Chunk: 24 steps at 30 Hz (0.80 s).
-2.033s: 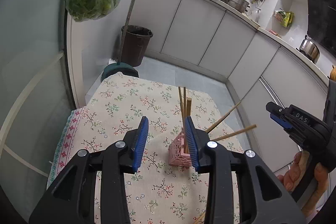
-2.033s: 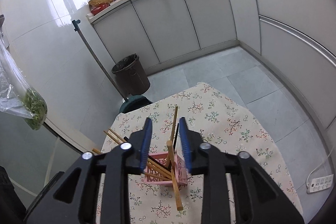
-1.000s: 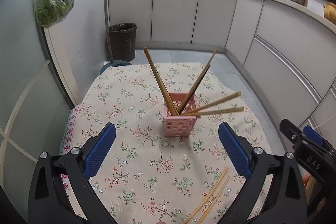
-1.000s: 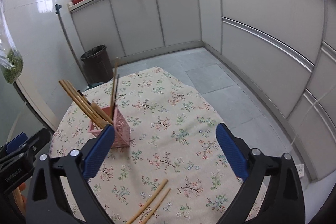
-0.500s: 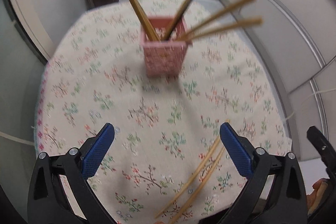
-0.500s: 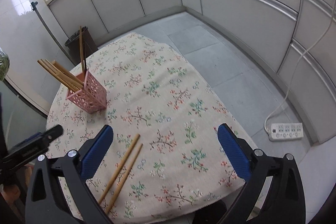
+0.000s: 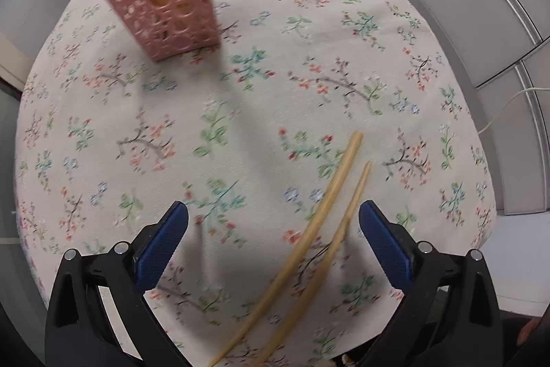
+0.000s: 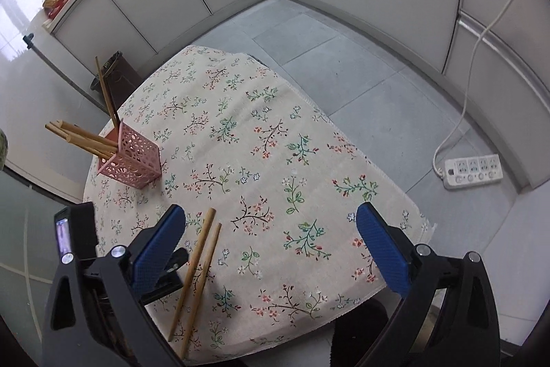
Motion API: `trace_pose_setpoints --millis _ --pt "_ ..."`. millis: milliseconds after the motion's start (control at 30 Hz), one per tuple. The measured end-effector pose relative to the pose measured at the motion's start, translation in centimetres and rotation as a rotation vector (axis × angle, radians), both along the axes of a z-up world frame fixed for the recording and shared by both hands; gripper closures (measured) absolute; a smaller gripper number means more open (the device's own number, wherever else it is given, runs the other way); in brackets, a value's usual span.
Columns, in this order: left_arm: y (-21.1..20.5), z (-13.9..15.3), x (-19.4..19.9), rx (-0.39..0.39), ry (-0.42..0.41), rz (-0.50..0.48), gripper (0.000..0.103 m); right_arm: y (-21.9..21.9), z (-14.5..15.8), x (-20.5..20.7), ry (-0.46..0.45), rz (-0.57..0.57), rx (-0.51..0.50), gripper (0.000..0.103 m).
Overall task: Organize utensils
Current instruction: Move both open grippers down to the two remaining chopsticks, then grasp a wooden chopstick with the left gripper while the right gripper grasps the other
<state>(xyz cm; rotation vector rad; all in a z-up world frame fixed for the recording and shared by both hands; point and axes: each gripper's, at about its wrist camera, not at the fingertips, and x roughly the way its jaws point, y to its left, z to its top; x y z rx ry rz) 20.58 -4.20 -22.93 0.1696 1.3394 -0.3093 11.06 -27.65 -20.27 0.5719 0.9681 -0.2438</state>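
Wooden chopsticks (image 7: 319,239) are lined up between the wide-apart jaws of the left hand-held gripper (image 7: 273,241); closing on them is judged next, the right hand-held gripper (image 8: 270,241) likewise spread, empty.

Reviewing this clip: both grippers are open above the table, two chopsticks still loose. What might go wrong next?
The two loose chopsticks lie side by side near the tablecloth's edge; a clumsy pinch by the left gripper may take only one or roll them off. The pink holder holds leaning chopsticks and may tip when more go in.
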Motion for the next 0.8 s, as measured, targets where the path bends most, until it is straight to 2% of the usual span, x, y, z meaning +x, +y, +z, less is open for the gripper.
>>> trace_pose_setpoints --millis 100,167,267,367,433,500,600,667,733,800 --pt "-1.5 -0.1 0.5 -0.019 -0.010 -0.016 0.018 -0.6 -0.2 -0.2 0.006 -0.020 0.006 0.006" --pt "-2.4 -0.4 1.0 -0.025 0.000 -0.023 0.032 -1.2 -0.5 -0.3 0.016 -0.036 0.009 0.006" --pt "-3.6 -1.2 1.5 -0.004 0.018 -0.031 0.045 -2.2 -1.2 -0.4 0.038 -0.061 0.056 0.006" --pt "-4.1 -1.8 1.8 0.022 0.025 -0.035 0.053 -3.2 -1.8 -0.5 0.055 -0.092 0.115 0.006" --pt "-4.1 -2.0 1.9 0.036 0.010 -0.042 0.054 -3.4 -2.0 -0.6 0.058 -0.102 0.126 0.006" --pt "-3.9 -2.0 1.9 0.035 0.005 -0.045 0.058 -3.3 -2.0 -0.5 0.056 -0.103 0.130 0.006" --pt "-3.5 -2.0 2.0 0.028 0.000 -0.037 0.070 -2.7 -1.9 -0.2 0.057 -0.080 0.128 0.006" --pt "-2.2 -1.6 1.7 0.020 0.000 -0.030 0.087 -2.4 -1.9 -0.1 0.061 -0.066 0.117 0.006" --pt "-1.1 -1.6 1.8 0.025 -0.008 -0.017 0.093 -1.9 -2.1 0.2 0.069 -0.053 0.102 0.006" --pt "0.3 -1.8 1.7 0.036 -0.025 -0.002 0.094 -1.3 -2.3 0.6 0.081 -0.047 0.093 0.006"
